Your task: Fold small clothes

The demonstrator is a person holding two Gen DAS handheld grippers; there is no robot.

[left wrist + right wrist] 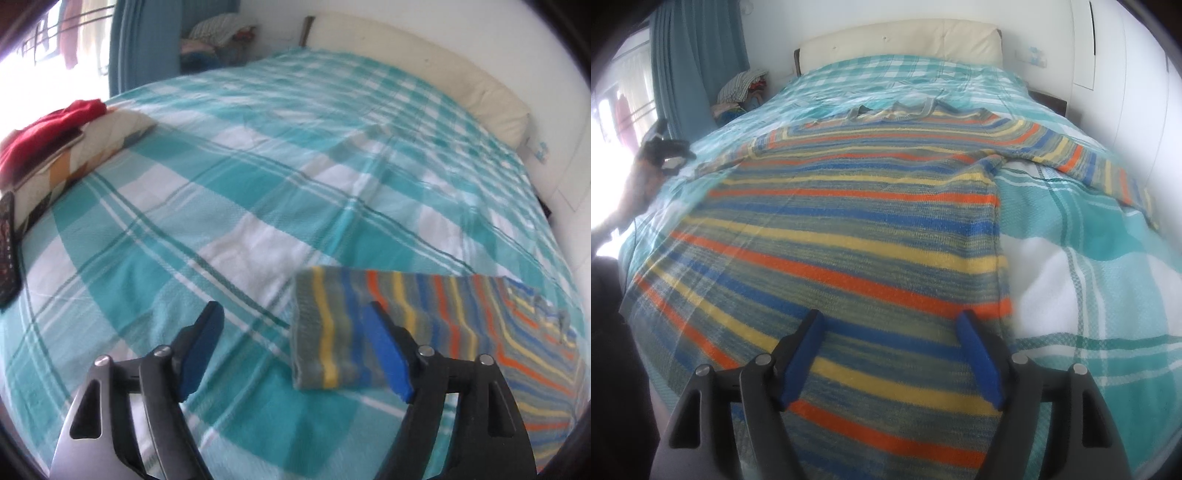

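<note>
A knitted sweater [849,229] with grey-green, blue, yellow and orange stripes lies flat on the teal checked bedspread [1089,258], its neck towards the headboard. My right gripper [889,317] hovers open over the sweater's lower body, and its blue pads [979,362] grip nothing. In the left wrist view one sleeve [461,314] stretches out to the right and its cuff [325,332] points left. My left gripper [293,314] stands open by that cuff. Its right pad [388,358] is in front of the sleeve, and the cloth is not pinched.
A folded quilt [103,144] with a red garment [48,129] on it lies at the bed's left side, beside a dark flat object [7,240]. A cream headboard [905,40], a blue curtain [694,62] and a clothes pile [742,88] stand beyond. A person's hand [642,173] shows blurred at the left.
</note>
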